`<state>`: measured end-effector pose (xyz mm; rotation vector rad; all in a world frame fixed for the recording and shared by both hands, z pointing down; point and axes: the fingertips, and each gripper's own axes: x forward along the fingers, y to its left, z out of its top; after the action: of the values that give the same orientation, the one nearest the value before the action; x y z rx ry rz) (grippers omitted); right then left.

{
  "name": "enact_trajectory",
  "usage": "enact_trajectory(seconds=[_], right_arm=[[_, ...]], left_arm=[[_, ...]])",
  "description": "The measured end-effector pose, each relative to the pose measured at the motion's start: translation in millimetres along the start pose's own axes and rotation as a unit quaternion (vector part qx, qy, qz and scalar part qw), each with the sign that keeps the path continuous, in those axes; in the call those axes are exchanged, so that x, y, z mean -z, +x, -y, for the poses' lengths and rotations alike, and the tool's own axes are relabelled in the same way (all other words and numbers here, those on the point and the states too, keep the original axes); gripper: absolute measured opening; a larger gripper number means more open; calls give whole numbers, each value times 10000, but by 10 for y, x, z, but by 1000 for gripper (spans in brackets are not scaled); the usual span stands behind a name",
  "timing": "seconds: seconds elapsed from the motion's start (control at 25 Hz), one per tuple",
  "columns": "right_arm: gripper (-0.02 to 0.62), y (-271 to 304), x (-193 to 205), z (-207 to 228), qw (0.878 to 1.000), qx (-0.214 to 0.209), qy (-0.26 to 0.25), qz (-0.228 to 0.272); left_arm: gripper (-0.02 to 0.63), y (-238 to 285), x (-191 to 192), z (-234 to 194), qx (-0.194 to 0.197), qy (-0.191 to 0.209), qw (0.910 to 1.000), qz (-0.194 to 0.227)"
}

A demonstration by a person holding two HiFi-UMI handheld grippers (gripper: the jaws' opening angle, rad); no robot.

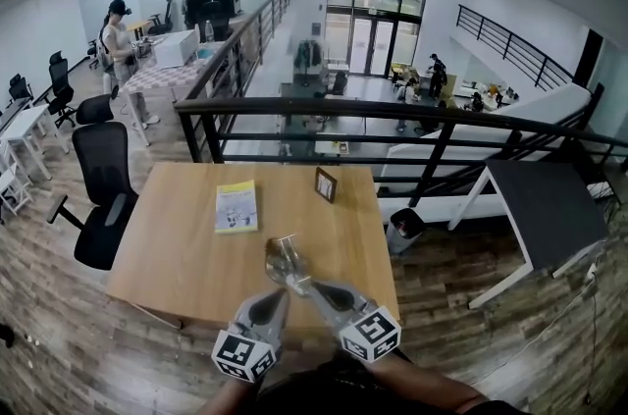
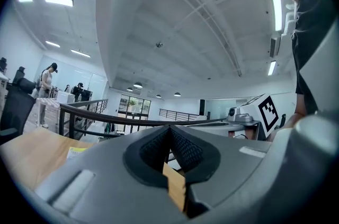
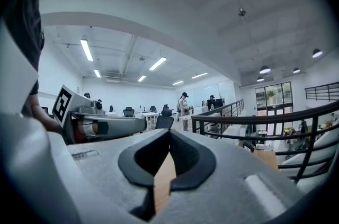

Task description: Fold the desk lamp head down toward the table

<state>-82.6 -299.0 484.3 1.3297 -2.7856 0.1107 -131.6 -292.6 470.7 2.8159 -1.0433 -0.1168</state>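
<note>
Silvery shape, perhaps the lamp head [image 1: 285, 258], lies just ahead of my left gripper [image 1: 275, 297] and right gripper [image 1: 316, 288], both closed empty.

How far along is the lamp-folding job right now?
Done: nothing I can confirm. No lamp shows in any view, so its fold cannot be judged. In hand: nothing. The left gripper and right gripper are both shut and empty, over the near edge of the table. Only a yellow booklet and a small frame sit on it. Left: find the lamp.
</note>
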Motion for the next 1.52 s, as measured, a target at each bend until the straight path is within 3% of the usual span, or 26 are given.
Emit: enact_trajectory(seconds=[0.2, 0.4, 0.6, 0.92, 1.2, 1.52], right_arm=[[5, -174, -7, -86, 9992, -384, 13, 56], [4, -502, 39, -55, 9979, -514, 352, 178], [4, -1157, 186, -42, 9975, -555, 392, 211], [4, -2195, 373, 109, 9970, -672, 372, 102], [4, -2778, 546, -4, 9952, -822, 539, 8], [3, -3045, 556, -431, 9931, -1047, 532, 40]], left_arm=[[2, 56, 2, 208, 3, 76, 9999, 87], [2, 142, 102, 564, -33, 72, 10000, 59], [2, 229, 292, 1123, -199, -263, 9995, 29], [2, 351, 582, 2063, -437, -278, 9986, 130], [2, 85, 731, 2578, -802, -400, 9959, 132], [2, -338, 842, 2907, -1010, -232, 9946, -29]])
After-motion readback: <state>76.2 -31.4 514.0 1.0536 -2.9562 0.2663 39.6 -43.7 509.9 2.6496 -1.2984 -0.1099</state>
